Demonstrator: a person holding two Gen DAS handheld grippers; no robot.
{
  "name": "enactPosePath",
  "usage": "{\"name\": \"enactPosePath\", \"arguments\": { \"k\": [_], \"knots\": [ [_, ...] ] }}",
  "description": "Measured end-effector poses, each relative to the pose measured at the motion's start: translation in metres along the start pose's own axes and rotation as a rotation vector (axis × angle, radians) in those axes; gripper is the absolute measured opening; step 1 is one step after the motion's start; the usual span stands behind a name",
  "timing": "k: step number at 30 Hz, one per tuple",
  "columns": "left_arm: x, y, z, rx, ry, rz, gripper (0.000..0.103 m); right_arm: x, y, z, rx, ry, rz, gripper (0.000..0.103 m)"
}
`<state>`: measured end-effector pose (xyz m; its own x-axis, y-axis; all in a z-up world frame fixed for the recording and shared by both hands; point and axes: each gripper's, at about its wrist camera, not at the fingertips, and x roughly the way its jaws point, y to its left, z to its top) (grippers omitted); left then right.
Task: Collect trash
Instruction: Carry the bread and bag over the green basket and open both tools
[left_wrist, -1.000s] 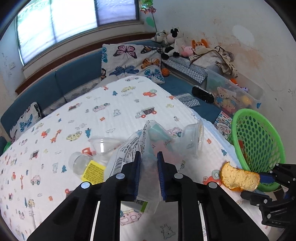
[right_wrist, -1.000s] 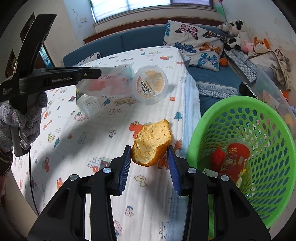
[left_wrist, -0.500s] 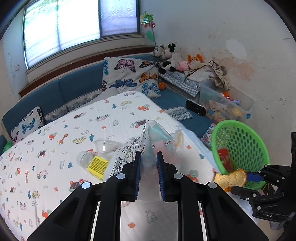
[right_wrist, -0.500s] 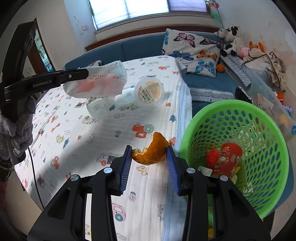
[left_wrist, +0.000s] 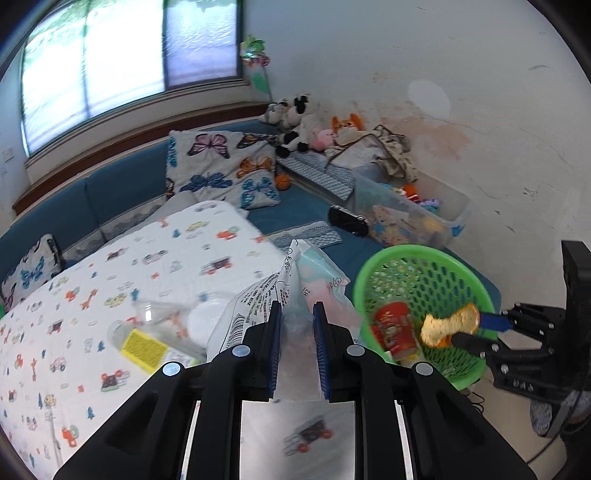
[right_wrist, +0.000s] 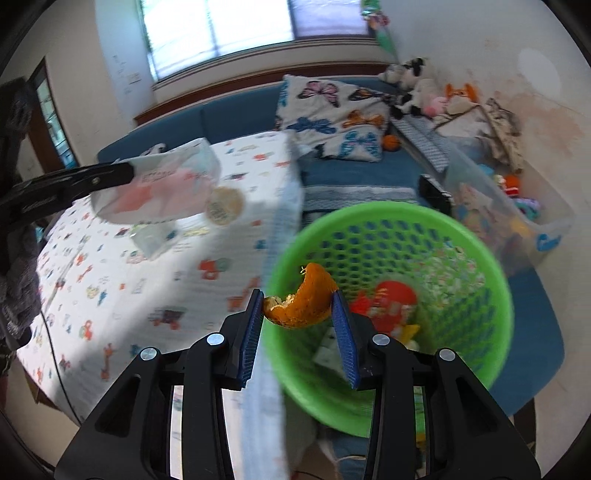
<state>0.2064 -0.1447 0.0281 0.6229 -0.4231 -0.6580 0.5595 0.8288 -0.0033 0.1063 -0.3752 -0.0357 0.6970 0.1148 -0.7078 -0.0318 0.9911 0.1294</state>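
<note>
My left gripper (left_wrist: 297, 314) is shut on a crumpled plastic bag (left_wrist: 295, 288) with printed text, held in the air over the bed's right edge. My right gripper (right_wrist: 298, 295) is shut on a piece of orange peel (right_wrist: 304, 301) and holds it above the near rim of the green basket (right_wrist: 480, 369). The left wrist view shows that peel (left_wrist: 448, 326) over the green basket (left_wrist: 384, 266). A red cup (left_wrist: 395, 328) and other scraps lie inside. On the bed lie a clear bottle with a yellow label (left_wrist: 142, 343) and clear plastic cups (left_wrist: 162, 314).
The bed (left_wrist: 110, 280) has a white cover printed with cars and animals. Behind it runs a blue couch with butterfly cushions (left_wrist: 221, 173), plush toys (left_wrist: 295, 122), a black device (left_wrist: 347, 219) and a clear toy bin (left_wrist: 406, 210). A gloved hand (right_wrist: 18, 280) holds the left gripper.
Both grippers rose and moved right, off the bed toward the green basket. The peel now hangs over the basket's rim, and the bag has come closer to the basket.
</note>
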Motion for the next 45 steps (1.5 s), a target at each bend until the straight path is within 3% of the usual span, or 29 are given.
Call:
{"name": "enactPosePath", "arguments": {
  "k": [6,15,35,42,45],
  "knots": [
    [0.006,-0.034,0.007,0.045,0.002,-0.042,0.017,-0.005,-0.039,-0.008,0.057,0.002,-0.077,0.039],
    [0.021,-0.073,0.012,0.093,0.02,-0.098,0.017,-0.011,-0.071,-0.02,0.128,0.004,-0.109,0.044],
    [0.047,-0.119,0.003,0.119,0.078,-0.177,0.018,-0.039,-0.074,-0.021,0.143,-0.059,-0.105,0.055],
    [0.053,-0.128,0.002,0.124,0.085,-0.189,0.021,-0.044,-0.071,-0.021,0.137,-0.071,-0.101,0.055],
    [0.055,-0.129,0.001,0.122,0.092,-0.192,0.026,-0.045,-0.071,-0.021,0.137,-0.072,-0.102,0.055]
  ]
}}
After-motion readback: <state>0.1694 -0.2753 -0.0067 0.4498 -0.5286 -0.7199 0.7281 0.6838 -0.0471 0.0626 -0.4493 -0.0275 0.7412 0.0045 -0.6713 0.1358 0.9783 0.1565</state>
